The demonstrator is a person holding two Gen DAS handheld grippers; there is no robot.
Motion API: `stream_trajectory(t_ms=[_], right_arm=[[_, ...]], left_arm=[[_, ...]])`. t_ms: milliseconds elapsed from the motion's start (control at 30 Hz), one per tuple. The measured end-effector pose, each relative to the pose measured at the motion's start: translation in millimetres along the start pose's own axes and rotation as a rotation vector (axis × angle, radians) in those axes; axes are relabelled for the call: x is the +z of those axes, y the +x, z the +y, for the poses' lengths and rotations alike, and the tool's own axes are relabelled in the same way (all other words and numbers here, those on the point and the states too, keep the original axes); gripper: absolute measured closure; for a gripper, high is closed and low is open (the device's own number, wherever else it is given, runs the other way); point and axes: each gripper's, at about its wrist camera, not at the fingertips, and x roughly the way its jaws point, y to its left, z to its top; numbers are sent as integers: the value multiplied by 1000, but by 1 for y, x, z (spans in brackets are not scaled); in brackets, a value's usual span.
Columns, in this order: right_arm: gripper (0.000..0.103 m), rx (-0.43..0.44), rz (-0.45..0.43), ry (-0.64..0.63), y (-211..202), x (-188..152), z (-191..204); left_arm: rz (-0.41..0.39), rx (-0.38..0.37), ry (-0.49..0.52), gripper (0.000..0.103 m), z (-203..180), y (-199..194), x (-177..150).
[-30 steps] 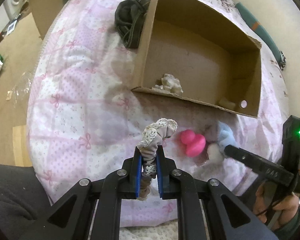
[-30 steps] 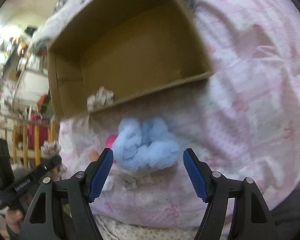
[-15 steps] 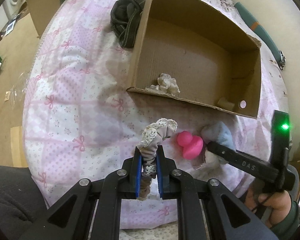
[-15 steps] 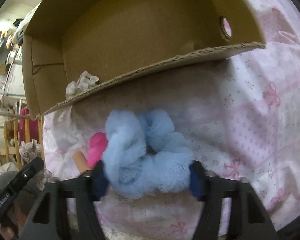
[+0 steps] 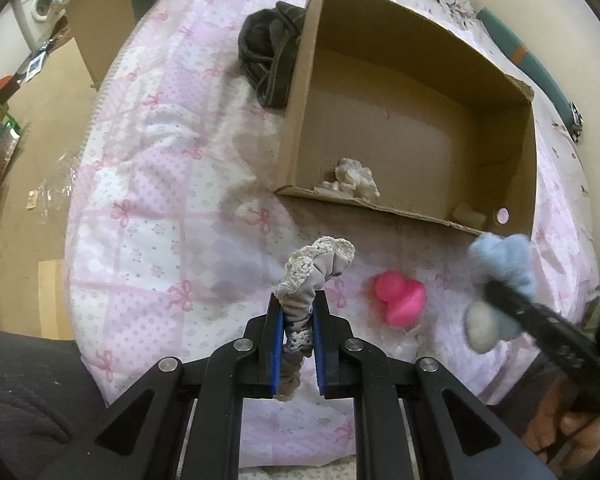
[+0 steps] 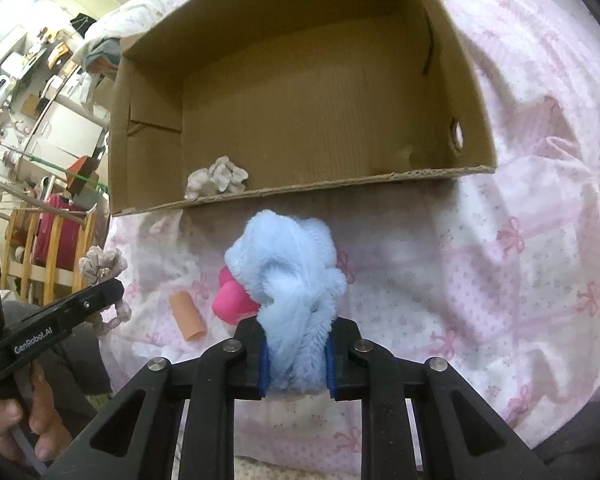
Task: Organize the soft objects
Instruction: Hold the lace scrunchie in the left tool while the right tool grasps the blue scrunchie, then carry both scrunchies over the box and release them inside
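Left wrist view: the left tongs (image 5: 296,344) are clamped on a grey lace-trimmed fabric scrunchie (image 5: 316,272), held above the pink patterned bed quilt (image 5: 160,200), likely bound for the open brown cardboard box (image 5: 412,128) beyond. Right wrist view: the right tongs (image 6: 296,368) squeeze a fluffy light-blue scrunchie (image 6: 292,272) near the box's front wall; it hides most of a pink rubber toy (image 6: 230,300).
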Motion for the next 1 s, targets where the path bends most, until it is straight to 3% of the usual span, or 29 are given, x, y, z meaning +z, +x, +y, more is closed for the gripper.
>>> stream_trajectory(t_ms=[100, 500, 600, 800, 1000], right_arm=[[81, 28, -60, -18, -19, 3, 3], [81, 91, -119, -16, -46, 2, -1], [81, 129, -112, -24, -51, 2, 2], [81, 204, -169, -28, -74, 20, 7], [81, 222, -200, -35, -85, 46, 5]], left_arm=[[-14, 17, 3, 91, 0, -2, -1], [-65, 45, 22, 91, -3, -15, -2], [-113, 41, 68, 91, -14, -32, 9], [-161, -8, 62, 91, -25, -51, 38], [-184, -9, 102, 91, -40, -50, 67]])
